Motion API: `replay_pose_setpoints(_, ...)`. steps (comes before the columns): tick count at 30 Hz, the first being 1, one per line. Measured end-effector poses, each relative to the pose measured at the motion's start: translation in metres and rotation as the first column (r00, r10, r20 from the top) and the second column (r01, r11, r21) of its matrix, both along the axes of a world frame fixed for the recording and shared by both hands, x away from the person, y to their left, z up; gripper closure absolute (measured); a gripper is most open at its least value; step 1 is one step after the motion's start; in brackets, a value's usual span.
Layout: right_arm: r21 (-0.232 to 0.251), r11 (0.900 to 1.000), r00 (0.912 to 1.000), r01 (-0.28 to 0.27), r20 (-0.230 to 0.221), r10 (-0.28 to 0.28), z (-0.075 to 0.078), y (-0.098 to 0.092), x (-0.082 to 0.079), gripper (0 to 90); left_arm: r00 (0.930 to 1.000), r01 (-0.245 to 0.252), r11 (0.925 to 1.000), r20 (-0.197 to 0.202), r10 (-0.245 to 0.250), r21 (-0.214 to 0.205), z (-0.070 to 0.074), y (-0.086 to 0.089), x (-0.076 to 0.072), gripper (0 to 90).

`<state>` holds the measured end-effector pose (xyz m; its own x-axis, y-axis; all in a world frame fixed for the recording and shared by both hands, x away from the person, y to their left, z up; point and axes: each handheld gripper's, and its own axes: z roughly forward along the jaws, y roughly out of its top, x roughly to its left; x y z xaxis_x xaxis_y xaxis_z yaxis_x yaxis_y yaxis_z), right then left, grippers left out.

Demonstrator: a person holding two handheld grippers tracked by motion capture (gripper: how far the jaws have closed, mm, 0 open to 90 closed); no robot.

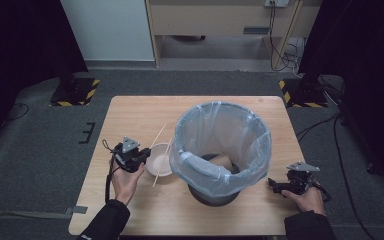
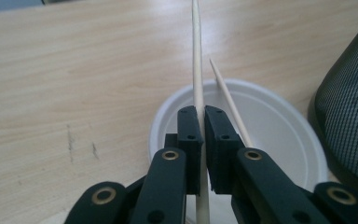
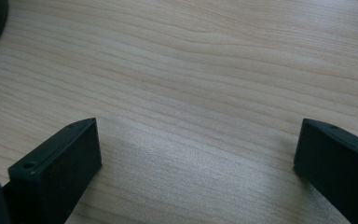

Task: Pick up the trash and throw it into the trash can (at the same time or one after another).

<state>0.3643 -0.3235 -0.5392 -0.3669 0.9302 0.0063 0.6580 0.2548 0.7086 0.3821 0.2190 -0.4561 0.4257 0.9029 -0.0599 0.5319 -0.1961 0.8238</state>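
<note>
Pale wood chopstick (image 2: 196,70); matt white bowl (image 2: 279,126); smooth grained wood table (image 2: 74,70)

Left gripper (image 2: 201,122) clamped on a chopstick (image 2: 196,56)

Above a white bowl (image 2: 279,121); second chopstick (image 2: 228,100) leaning just right, wooden table (image 2: 74,70) beyond

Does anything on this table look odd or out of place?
Slightly: the two chopsticks are split up. The left gripper clamps one chopstick; the other chopstick lies askew across the white bowl. Nothing looks spilled or damaged.
</note>
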Motion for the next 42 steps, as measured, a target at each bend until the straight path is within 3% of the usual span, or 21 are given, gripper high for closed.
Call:
replay_pose_setpoints(6,-0.001,1.0,1.0,-0.002,0.0,0.002,0.0,0.0,0.0,0.8,0.9978,-0.015,0.9985,0.064,0.018,-0.053,0.02,0.01,-0.006,85.1)
replay_pose_setpoints(16,-0.001,1.0,1.0,-0.002,0.0,0.002,0.0,0.0,0.0,0.8,0.9863,-0.014,0.9909,0.161,0.036,-0.134,0.048,0.023,-0.015,85.1)
replay_pose_setpoints(29,-0.001,1.0,1.0,-0.002,0.0,0.002,0.0,0.0,0.0,0.8,0.9611,0.032,0.9769,0.275,0.028,-0.211,0.087,0.025,-0.03,85.1)
replay_pose_setpoints(42,-0.001,1.0,1.0,-0.002,0.0,0.002,0.0,0.0,0.0,0.8,0.9269,0.094,0.9601,0.375,0.012,-0.263,0.118,0.024,-0.047,85.1)
